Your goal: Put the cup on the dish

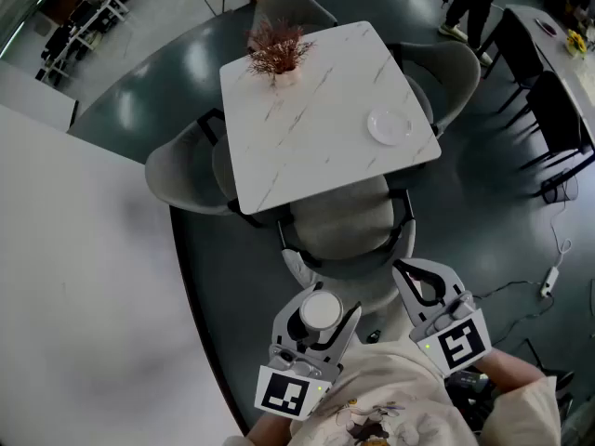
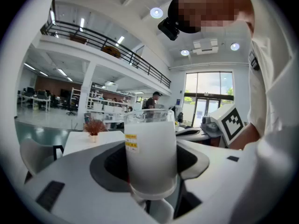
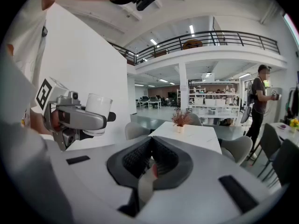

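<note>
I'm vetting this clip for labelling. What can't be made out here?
- Cup contents: frosted wall in the left gripper view; too small in the head view.
- Cup's label print: left gripper view, too small.
- Dish detail: head view, too small.
- Table legs: head view, hidden by the tabletop and chairs.

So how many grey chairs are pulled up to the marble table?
4 at the marble table: the far chair, the right chair, the left chair and the near chair. None looks hidden.
</note>
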Motion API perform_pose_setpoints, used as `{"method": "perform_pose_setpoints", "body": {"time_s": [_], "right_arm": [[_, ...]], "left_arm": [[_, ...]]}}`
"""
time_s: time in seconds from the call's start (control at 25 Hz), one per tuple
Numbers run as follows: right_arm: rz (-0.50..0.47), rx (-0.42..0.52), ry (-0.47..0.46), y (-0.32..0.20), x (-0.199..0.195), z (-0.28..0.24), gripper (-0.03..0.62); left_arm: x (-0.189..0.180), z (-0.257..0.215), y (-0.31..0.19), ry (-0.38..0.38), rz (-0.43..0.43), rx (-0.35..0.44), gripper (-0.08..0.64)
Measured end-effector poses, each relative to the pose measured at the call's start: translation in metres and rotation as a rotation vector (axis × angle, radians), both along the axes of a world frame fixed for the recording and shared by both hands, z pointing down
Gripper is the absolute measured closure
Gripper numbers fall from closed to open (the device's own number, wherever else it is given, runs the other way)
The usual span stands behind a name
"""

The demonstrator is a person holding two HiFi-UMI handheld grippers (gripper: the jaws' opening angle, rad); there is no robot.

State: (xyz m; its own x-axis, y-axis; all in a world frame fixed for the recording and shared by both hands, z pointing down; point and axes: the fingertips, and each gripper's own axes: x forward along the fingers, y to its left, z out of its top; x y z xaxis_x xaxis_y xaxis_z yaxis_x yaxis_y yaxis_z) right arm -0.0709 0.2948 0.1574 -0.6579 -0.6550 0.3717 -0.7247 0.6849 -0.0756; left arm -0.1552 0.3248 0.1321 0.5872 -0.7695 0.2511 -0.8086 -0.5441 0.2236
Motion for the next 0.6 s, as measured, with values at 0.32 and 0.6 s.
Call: {"method": "perform_pose_setpoints", "body": {"time_s": [0.32, 0.6], "right_arm": [[0.109, 0.015, 0.062, 0.052, -0.024, 0.014, 0.588], [0.193, -0.050, -0.014, 0.094, -0.005, 0.002, 0.587]], "left_arm": [[-0.008, 0.018, 0.034, 0.014, 0.174, 0.021, 0.304], [0.015, 0.010, 0.059, 0.022, 0.256, 0.045, 0.302]]}}
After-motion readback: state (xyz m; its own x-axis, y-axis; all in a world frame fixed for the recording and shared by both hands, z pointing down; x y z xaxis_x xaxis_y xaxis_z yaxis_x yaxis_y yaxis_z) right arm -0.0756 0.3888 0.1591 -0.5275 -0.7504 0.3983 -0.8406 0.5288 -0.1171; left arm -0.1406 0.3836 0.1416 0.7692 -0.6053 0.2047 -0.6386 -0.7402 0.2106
